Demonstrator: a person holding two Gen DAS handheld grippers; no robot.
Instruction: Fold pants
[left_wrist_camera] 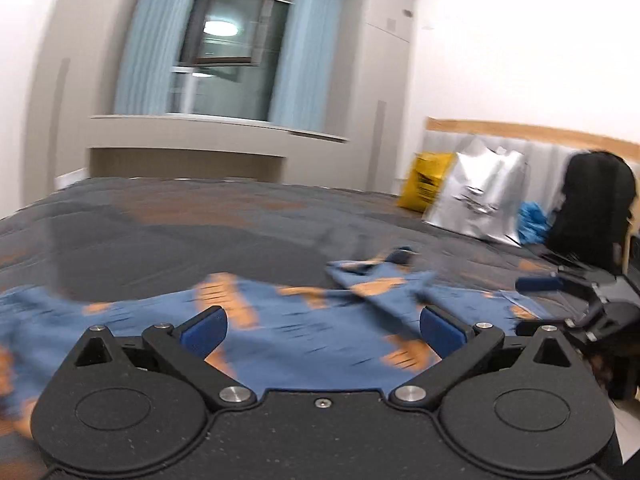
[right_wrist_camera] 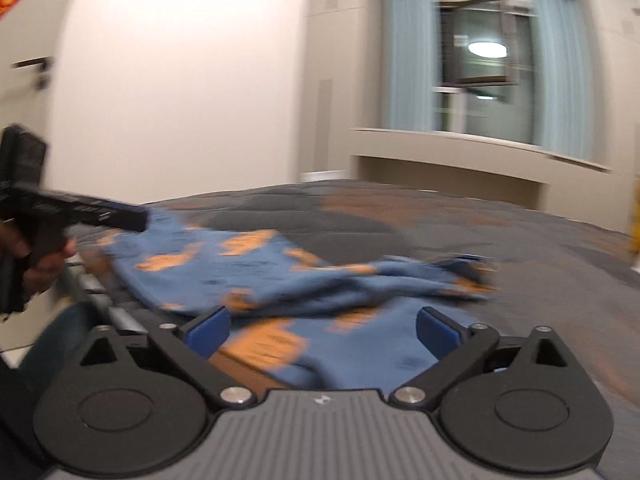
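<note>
The pants (left_wrist_camera: 304, 332) are blue with orange patches and lie crumpled on the dark grey bed cover (left_wrist_camera: 180, 232). In the right wrist view the pants (right_wrist_camera: 256, 276) spread from the left side to a bunched end at the right. My left gripper (left_wrist_camera: 322, 326) is open, its blue pads wide apart just above the cloth, holding nothing. My right gripper (right_wrist_camera: 323, 328) is open too, above the near part of the pants, empty. The right gripper also shows at the right edge of the left wrist view (left_wrist_camera: 580, 300). Both views are blurred.
A yellow bag (left_wrist_camera: 428, 184), a silver foil bag (left_wrist_camera: 480, 196) and a black backpack (left_wrist_camera: 592, 208) stand against the headboard at the right. A window with blue curtains (left_wrist_camera: 224, 48) is beyond the bed. The left hand and its gripper handle (right_wrist_camera: 60, 208) show at the left of the right wrist view.
</note>
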